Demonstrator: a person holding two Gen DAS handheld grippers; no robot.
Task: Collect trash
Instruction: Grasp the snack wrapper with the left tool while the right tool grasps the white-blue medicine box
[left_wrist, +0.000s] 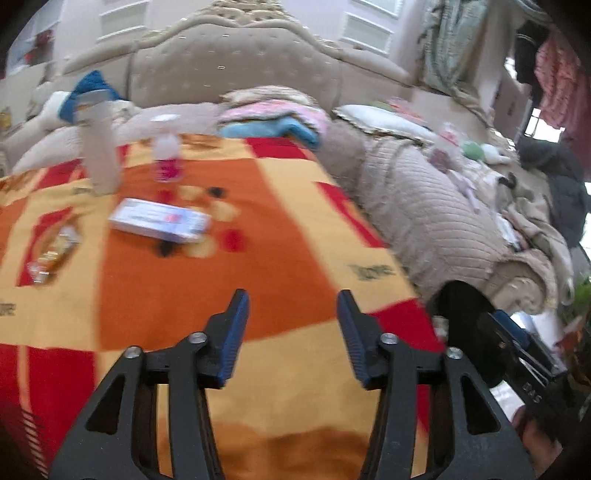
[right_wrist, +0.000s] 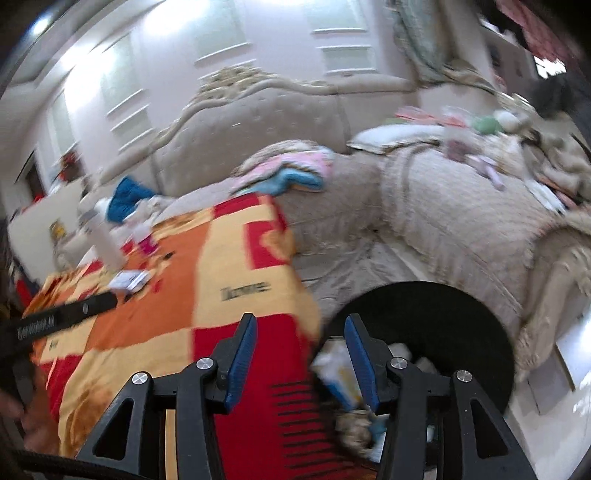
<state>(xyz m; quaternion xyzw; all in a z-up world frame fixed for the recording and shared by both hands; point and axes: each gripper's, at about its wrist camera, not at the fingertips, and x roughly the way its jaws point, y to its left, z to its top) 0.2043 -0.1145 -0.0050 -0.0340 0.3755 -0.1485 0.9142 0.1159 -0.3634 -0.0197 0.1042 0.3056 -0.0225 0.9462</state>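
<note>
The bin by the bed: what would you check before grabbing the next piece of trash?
1. Left gripper empty, jaws apart: ok.
2. Right gripper empty: ok.
3. Black bin open, room left: ok, trash inside.
4. Flat white box lying free on the blanket: ok.
5. Tall white bottle upright behind the box: ok.
6. Pictures sharp enough to aim: not ok, blurred.

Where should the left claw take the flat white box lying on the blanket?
Grip the white box across its short width, from above. It lies flat on the blanket, long axis running left to right, so its long edges are exposed. The open left claw looks wide enough.
</note>
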